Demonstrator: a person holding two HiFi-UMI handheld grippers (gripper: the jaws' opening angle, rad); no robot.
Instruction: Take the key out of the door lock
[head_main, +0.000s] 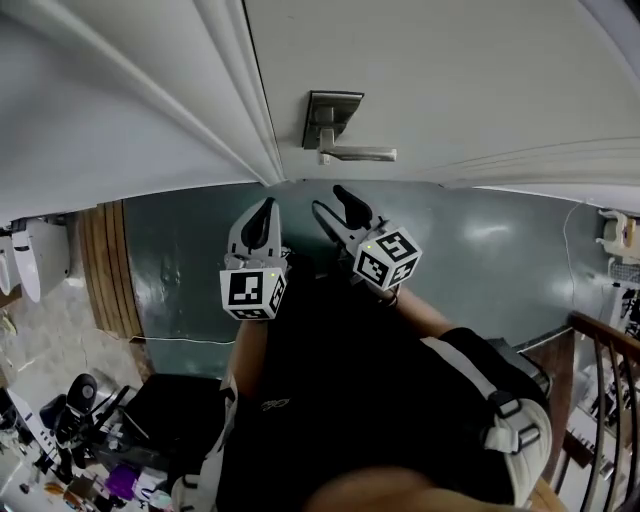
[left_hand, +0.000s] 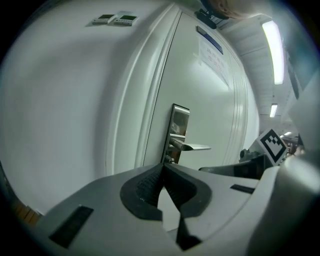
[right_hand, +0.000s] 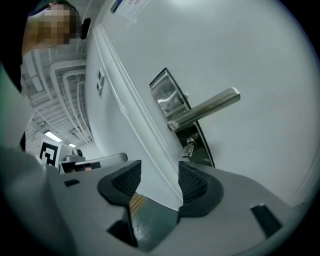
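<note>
Head view: the left gripper (head_main: 268, 210) and right gripper (head_main: 330, 200) are hovering side by side below the door's (head_main: 450, 80) lever (head_main: 358, 154), near it but touching nothing.

Left gripper view: its jaws are pressing together with nothing between them, pointing toward the lever (left_hand: 192, 147).

Right gripper view: its jaws are standing apart and empty. The key (right_hand: 189, 148) is sticking out of the plate (right_hand: 165, 92) just under the lever, beyond the jaws.

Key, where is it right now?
In the right gripper view the key hangs from the lock plate just below the lever handle, a little beyond the right tool, whose jaws are open and empty.
</note>
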